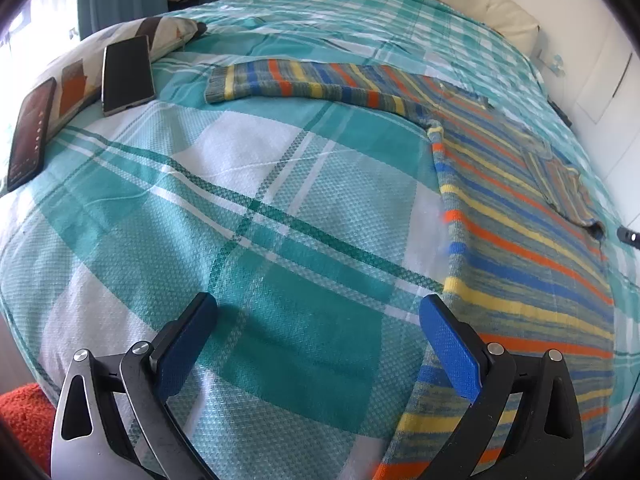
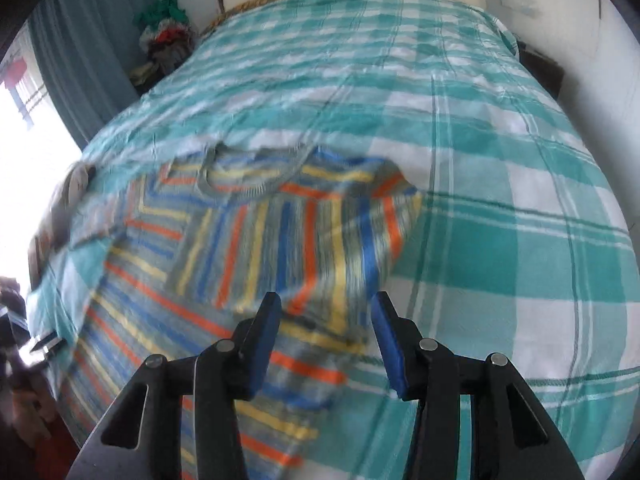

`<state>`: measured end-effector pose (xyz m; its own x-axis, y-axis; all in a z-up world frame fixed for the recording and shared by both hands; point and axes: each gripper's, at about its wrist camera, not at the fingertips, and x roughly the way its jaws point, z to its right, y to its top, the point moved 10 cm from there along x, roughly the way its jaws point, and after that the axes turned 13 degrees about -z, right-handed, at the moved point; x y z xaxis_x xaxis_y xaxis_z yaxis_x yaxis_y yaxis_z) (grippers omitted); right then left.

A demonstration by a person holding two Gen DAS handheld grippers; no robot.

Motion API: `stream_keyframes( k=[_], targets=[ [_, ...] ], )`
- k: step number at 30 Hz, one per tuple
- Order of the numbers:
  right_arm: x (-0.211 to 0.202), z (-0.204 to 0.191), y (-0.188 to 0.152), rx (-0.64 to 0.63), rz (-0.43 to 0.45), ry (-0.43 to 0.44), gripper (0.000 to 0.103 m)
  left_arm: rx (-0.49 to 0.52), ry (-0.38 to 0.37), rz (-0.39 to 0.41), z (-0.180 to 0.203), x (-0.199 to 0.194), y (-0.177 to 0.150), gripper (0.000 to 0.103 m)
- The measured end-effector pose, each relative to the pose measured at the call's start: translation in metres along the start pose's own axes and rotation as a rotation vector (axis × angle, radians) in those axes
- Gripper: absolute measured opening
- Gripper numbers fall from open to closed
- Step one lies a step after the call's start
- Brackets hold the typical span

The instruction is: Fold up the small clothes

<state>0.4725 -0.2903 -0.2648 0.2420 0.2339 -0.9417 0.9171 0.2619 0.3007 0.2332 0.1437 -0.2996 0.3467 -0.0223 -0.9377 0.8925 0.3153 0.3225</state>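
A home bedroom. A bed under a teal checked cover fills both views, with a pillow at its head by a white wall. Teal curtains hang beside a bright window, and clothes are heaped in the corner.

**No readable text in either view**

Nothing legible is found at this moment. Two phones are seen far ahead and to the left of the left gripper; the nearer one shows a lit screen, but its small marks are too tiny to be read. No label, brand or number can be made out on the striped sweater ahead of the right gripper, which is blurred there.
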Motion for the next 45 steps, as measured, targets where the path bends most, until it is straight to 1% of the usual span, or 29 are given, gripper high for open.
stream_keyframes(
  k=[1, 2, 4, 6, 7, 8, 9, 12, 15, 17, 19, 20, 21, 23, 25, 26, 27, 28, 29, 31, 32, 34, 35, 37, 40, 41, 43, 44, 45],
  targets=[
    [0.013, -0.001, -0.011, -0.03, -0.031, -0.02, 0.05, 0.004, 0.011, -0.002, 0.0, 0.001, 0.0, 0.101],
    [0.027, -0.001, -0.02, -0.06, -0.061, -0.062, 0.049, 0.009, 0.022, -0.003, 0.001, 0.003, 0.0, 0.102],
    [0.045, 0.004, -0.019, -0.073, -0.061, -0.151, 0.047, 0.023, 0.049, 0.0, 0.003, 0.005, -0.001, 0.102],
    [0.048, 0.027, -0.01, 0.008, 0.013, -0.219, 0.043, 0.039, 0.073, 0.003, 0.004, 0.006, -0.003, 0.102],
    [0.051, 0.038, -0.008, 0.044, 0.022, -0.244, 0.041, 0.046, 0.083, 0.002, 0.005, 0.007, -0.004, 0.102],
    [0.06, 0.054, -0.012, 0.078, 0.001, -0.278, 0.041, 0.055, 0.095, 0.0, 0.005, 0.008, -0.004, 0.102],
    [0.069, 0.06, -0.018, 0.083, -0.018, -0.255, 0.04, 0.065, 0.103, -0.003, 0.005, 0.01, -0.005, 0.102],
    [0.06, 0.061, -0.023, 0.073, 0.004, -0.236, 0.041, 0.084, 0.115, -0.006, 0.007, 0.012, -0.005, 0.102],
    [0.043, 0.057, -0.028, 0.062, 0.0, -0.239, 0.041, 0.085, 0.11, -0.009, 0.007, 0.012, -0.005, 0.102],
    [0.024, 0.045, -0.027, 0.035, 0.034, -0.228, 0.041, 0.077, 0.101, -0.009, 0.006, 0.011, -0.005, 0.102],
    [0.009, 0.023, -0.015, 0.002, 0.068, -0.15, 0.04, 0.074, 0.098, -0.007, 0.006, 0.011, -0.005, 0.102],
    [0.007, 0.012, -0.008, -0.009, 0.073, -0.098, 0.037, 0.075, 0.101, -0.007, 0.006, 0.011, -0.005, 0.102],
    [0.007, 0.003, 0.0, -0.014, 0.074, -0.061, 0.034, 0.079, 0.105, -0.006, 0.006, 0.011, -0.005, 0.102],
    [0.017, -0.007, 0.012, -0.012, 0.055, -0.034, 0.034, 0.084, 0.116, -0.003, 0.006, 0.011, -0.007, 0.102],
    [0.043, 0.001, 0.012, 0.025, -0.011, -0.033, 0.034, 0.097, 0.131, -0.003, 0.007, 0.012, -0.008, 0.102],
    [0.064, 0.011, 0.003, 0.053, -0.091, -0.06, 0.03, 0.103, 0.137, -0.004, 0.007, 0.013, -0.009, 0.102],
    [0.078, 0.02, -0.007, 0.082, -0.143, -0.069, 0.028, 0.107, 0.139, -0.003, 0.008, 0.013, -0.01, 0.102],
    [0.072, 0.021, -0.009, 0.097, -0.107, -0.051, 0.027, 0.109, 0.138, -0.003, 0.008, 0.013, -0.01, 0.102],
    [0.063, 0.023, -0.011, 0.115, -0.08, -0.058, 0.027, 0.11, 0.135, -0.003, 0.007, 0.013, -0.01, 0.102],
    [0.043, 0.018, -0.022, 0.137, -0.055, -0.06, 0.029, 0.113, 0.13, -0.007, 0.007, 0.013, -0.01, 0.102],
    [0.031, 0.007, -0.031, 0.113, -0.042, -0.045, 0.029, 0.112, 0.129, -0.008, 0.008, 0.013, -0.01, 0.102],
    [0.009, -0.014, -0.054, 0.049, -0.029, -0.055, 0.029, 0.107, 0.126, -0.009, 0.009, 0.012, -0.01, 0.102],
    [-0.001, -0.028, -0.069, 0.025, -0.028, -0.045, 0.029, 0.104, 0.123, -0.009, 0.009, 0.011, -0.01, 0.102],
    [-0.013, -0.052, -0.101, 0.004, -0.036, 0.017, 0.031, 0.099, 0.116, -0.008, 0.009, 0.01, -0.012, 0.102],
    [-0.014, -0.075, -0.159, 0.007, -0.065, 0.077, 0.031, 0.11, 0.125, -0.003, 0.008, 0.01, -0.015, 0.102],
    [-0.01, -0.077, -0.18, 0.019, -0.084, 0.083, 0.031, 0.119, 0.132, 0.0, 0.008, 0.01, -0.016, 0.102],
    [0.002, -0.07, -0.221, 0.067, -0.134, 0.046, 0.031, 0.132, 0.14, 0.006, 0.008, 0.01, -0.019, 0.102],
    [0.002, -0.066, -0.236, 0.096, -0.128, 0.028, 0.031, 0.138, 0.143, 0.009, 0.007, 0.01, -0.02, 0.102],
    [-0.004, -0.062, -0.247, 0.126, -0.094, 0.009, 0.031, 0.142, 0.145, 0.013, 0.007, 0.01, -0.022, 0.102]
  ],
)
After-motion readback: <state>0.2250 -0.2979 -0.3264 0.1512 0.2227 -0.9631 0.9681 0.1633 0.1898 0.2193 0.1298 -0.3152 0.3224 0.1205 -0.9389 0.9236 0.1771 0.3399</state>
